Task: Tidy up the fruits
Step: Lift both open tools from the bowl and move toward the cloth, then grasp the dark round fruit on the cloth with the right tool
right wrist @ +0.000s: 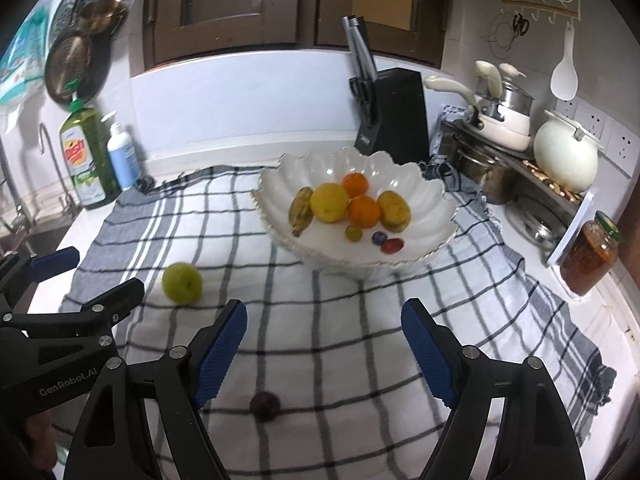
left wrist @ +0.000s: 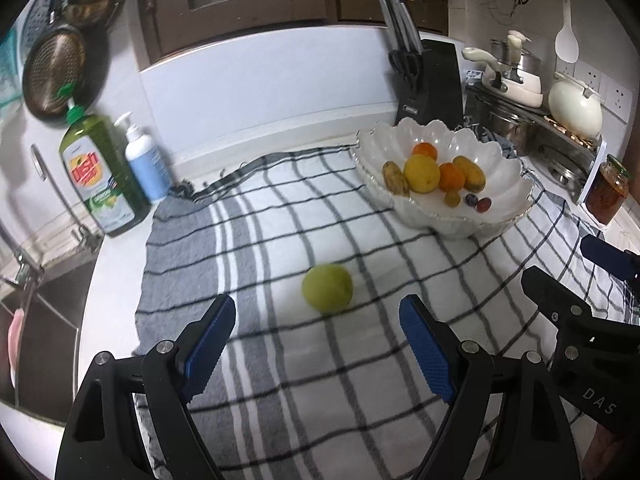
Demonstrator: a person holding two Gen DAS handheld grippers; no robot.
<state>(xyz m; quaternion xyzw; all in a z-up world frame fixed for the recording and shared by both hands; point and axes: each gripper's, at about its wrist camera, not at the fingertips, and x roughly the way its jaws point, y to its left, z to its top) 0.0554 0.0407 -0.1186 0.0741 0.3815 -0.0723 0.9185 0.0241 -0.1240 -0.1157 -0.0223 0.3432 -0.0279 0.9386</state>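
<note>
Left wrist view: left gripper (left wrist: 316,336) spread wide, empty, green fruit (left wrist: 327,293) on the checked cloth (left wrist: 280,220) just ahead. Right gripper (right wrist: 324,336) also spread, dark plum (right wrist: 265,406) lying between its fingers; bowl (right wrist: 432,208) of fruit beyond.

Grey-and-white checked cloth (right wrist: 360,320), white scalloped bowl (right wrist: 432,208), green fruit (right wrist: 182,283), blue-padded black fingers (right wrist: 222,352).

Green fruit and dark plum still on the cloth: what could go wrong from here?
1. The green fruit is round and lies loose; the open left tongs could nudge it rolling.
2. The dark plum is small and may slip from the wide right tongs.
3. Both tongs work close together and could collide.
</note>
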